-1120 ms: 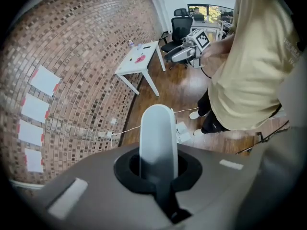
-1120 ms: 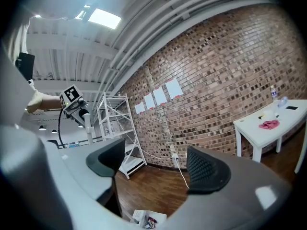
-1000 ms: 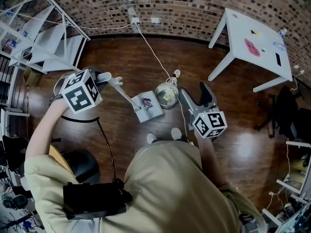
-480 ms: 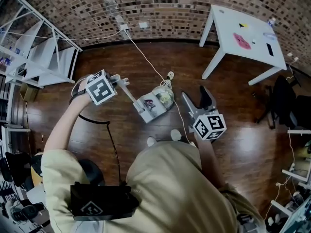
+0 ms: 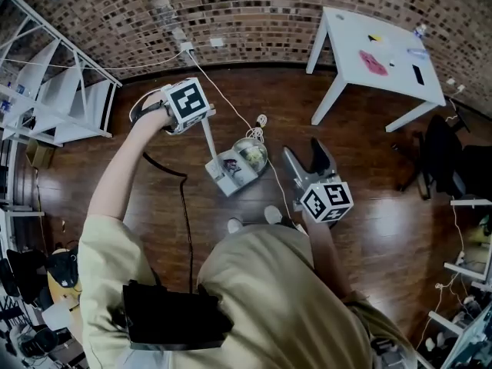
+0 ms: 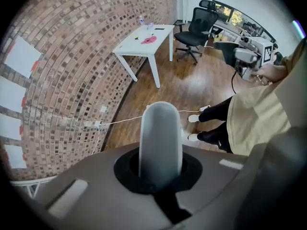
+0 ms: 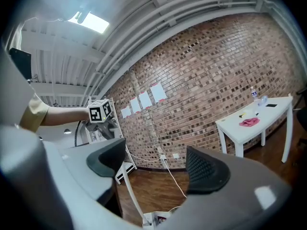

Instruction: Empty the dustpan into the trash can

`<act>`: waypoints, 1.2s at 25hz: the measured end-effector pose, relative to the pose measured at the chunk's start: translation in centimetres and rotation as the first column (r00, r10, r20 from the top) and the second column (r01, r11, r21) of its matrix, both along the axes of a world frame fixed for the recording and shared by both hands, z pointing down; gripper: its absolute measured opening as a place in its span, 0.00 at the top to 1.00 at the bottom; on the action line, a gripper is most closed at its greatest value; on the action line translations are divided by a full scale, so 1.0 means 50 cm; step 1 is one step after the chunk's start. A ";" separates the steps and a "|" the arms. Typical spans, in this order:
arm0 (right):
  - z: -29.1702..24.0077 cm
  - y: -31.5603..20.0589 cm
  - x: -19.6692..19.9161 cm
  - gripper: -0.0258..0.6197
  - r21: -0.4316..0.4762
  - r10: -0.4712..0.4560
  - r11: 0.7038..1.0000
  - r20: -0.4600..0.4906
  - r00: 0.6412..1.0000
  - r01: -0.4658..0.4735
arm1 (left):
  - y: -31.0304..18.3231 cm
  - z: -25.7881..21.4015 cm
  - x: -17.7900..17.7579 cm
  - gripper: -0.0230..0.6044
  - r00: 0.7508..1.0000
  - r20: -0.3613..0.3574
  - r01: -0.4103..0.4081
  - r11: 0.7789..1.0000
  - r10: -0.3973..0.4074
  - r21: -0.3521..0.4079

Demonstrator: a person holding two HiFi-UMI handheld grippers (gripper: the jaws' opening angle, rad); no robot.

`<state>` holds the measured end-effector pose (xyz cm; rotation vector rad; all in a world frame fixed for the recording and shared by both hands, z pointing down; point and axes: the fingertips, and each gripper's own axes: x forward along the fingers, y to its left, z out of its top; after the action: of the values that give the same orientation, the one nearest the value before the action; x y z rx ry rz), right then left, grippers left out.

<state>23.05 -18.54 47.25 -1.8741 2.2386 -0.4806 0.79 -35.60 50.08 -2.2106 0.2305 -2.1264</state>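
Dustpan (image 5: 229,171) hangs just beside the trash can (image 5: 254,154), its handle (image 6: 159,138) clenched in the left claw (image 5: 201,118); the right claw (image 5: 305,154), empty, is closing.

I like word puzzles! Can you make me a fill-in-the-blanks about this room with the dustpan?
The left gripper is shut on the dustpan's long ____.
The dustpan is right next to the round ____.
The pink cloth lies on the white ____.
The wall is made of ____.
Missing words: handle; trash can; table; bricks.

Even indoor light, fisheye-warped edges
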 end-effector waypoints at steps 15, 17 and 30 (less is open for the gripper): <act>0.003 0.008 0.092 0.38 -0.003 0.062 0.998 0.024 0.998 -0.062 | -0.053 0.001 0.203 0.96 0.977 0.211 0.067 0.955 -0.004 -0.288; 0.006 0.012 0.105 0.38 -0.006 0.076 0.997 0.029 0.997 -0.075 | -0.066 0.000 0.219 0.96 0.975 0.222 0.085 0.949 -0.016 -0.304; 0.074 0.059 0.209 0.39 -0.093 0.167 0.983 0.059 0.984 -0.161 | -0.265 0.051 0.328 0.96 0.963 0.219 0.187 0.976 -0.160 -0.112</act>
<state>33.51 -15.59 50.96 -2.0333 2.0310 -0.6130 17.22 -48.85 52.61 -2.0791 0.2898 -2.5164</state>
